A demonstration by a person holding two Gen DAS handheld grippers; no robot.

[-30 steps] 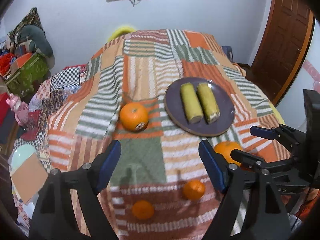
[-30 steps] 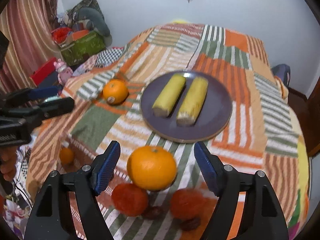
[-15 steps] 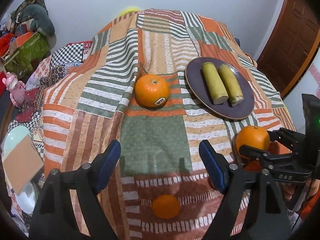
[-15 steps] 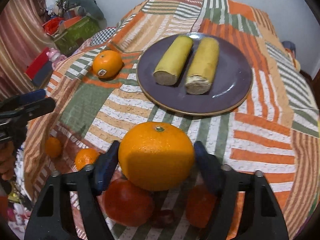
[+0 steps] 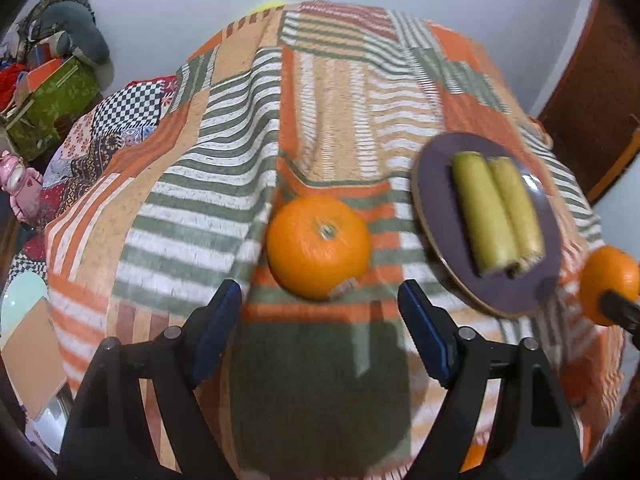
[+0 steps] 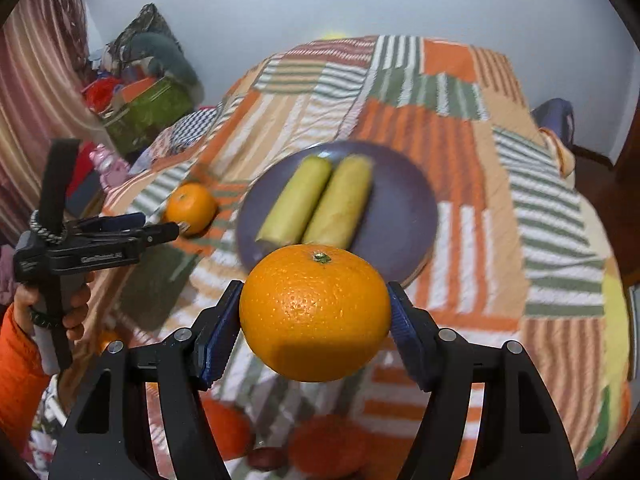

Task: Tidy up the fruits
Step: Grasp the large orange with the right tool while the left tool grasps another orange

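My right gripper (image 6: 316, 332) is shut on a large orange (image 6: 315, 314) and holds it lifted above the blanket, just in front of the purple plate (image 6: 404, 216) that carries two yellow-green rolls (image 6: 316, 202). That orange also shows at the right edge of the left wrist view (image 5: 610, 278). My left gripper (image 5: 320, 330) is open, its fingers just short of a second large orange (image 5: 318, 246) with a sticker, which lies on the patchwork blanket left of the plate (image 5: 434, 216). The left gripper also shows in the right wrist view (image 6: 138, 226), close to that orange (image 6: 191, 208).
Smaller orange and red fruits (image 6: 328, 444) lie on the blanket below my right gripper. A green box with clutter (image 5: 52, 102) stands at the far left by the wall. A brown door (image 5: 588, 108) is at the right. The blanket's edge falls away at the left.
My right gripper has lifted the orange off the blanket. My left gripper has moved forward, so the stickered orange now sits just ahead of its open fingers.
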